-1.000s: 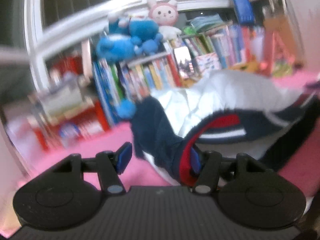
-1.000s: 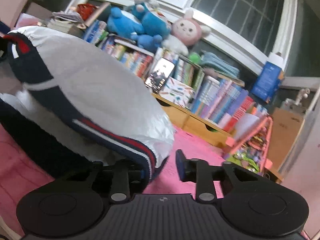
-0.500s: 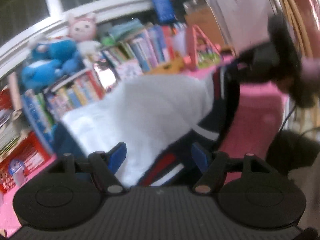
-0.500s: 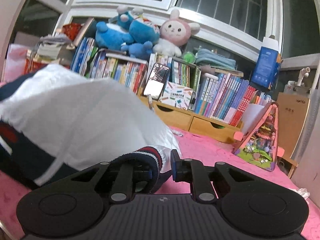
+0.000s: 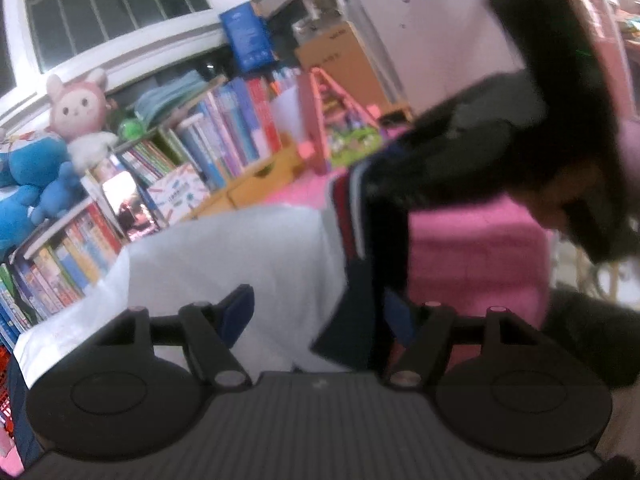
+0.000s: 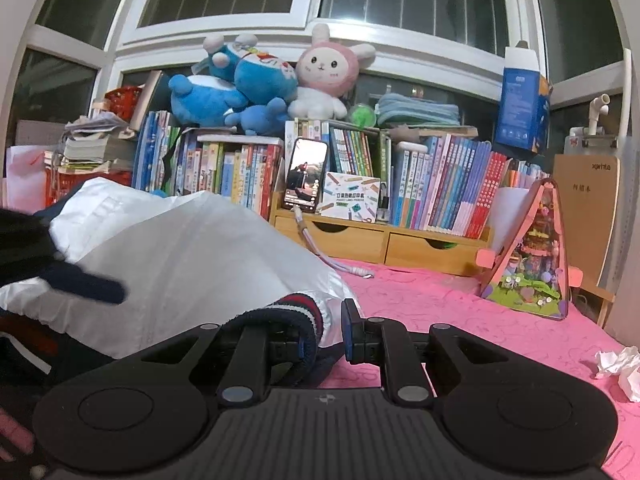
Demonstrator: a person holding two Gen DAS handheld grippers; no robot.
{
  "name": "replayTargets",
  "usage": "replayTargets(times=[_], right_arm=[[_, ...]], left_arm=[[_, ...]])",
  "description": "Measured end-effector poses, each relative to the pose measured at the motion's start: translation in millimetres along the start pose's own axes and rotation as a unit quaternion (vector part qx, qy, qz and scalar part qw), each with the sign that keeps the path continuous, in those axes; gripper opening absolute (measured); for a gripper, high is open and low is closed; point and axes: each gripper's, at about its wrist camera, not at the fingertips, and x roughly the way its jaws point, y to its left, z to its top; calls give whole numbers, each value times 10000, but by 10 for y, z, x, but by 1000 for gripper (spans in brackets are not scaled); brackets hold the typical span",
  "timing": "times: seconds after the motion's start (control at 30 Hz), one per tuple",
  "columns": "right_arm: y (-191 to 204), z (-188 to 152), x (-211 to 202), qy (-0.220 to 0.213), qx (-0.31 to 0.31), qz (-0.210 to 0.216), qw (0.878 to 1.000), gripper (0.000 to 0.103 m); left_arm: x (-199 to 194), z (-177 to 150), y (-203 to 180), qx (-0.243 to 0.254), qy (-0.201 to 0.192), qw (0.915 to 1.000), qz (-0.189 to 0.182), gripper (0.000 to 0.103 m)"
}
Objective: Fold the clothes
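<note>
A white jacket with navy panels and a red-white-navy striped band lies bunched on the pink cover. My left gripper is open, its blue pads wide apart over the fabric, and a navy flap hangs beside the right pad. In the right wrist view the jacket mounds up at the left. My right gripper is shut on the striped cuff, which bulges up between the fingers. A dark blurred shape holds the striped edge at the far side in the left wrist view.
A low wooden shelf of books runs along the back, with plush toys on top and a lit phone leaning against it. On the pink cover are a pink triangular toy house and crumpled paper.
The left view has swung right, from the shelf side to the jacket's striped edge and the far end of the cover. The jacket has settled lower and flatter. The right gripper's jaws have narrowed onto the cuff.
</note>
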Motion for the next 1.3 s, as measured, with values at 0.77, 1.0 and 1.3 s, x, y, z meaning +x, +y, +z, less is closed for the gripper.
replayTargets(times=[0.77, 1.0, 1.3], right_arm=[[-73, -97, 16, 1, 220, -569, 9981, 23], [-77, -241, 118, 335, -166, -639, 9973, 28], [-228, -238, -54, 611, 229, 662, 9957, 35]], left_arm=[[-624, -513, 637, 175, 1237, 9852, 1175, 62], [-948, -802, 924, -387, 1689, 9801, 967, 63], [-1173, -566, 1515, -1612, 382, 9827, 830, 73]])
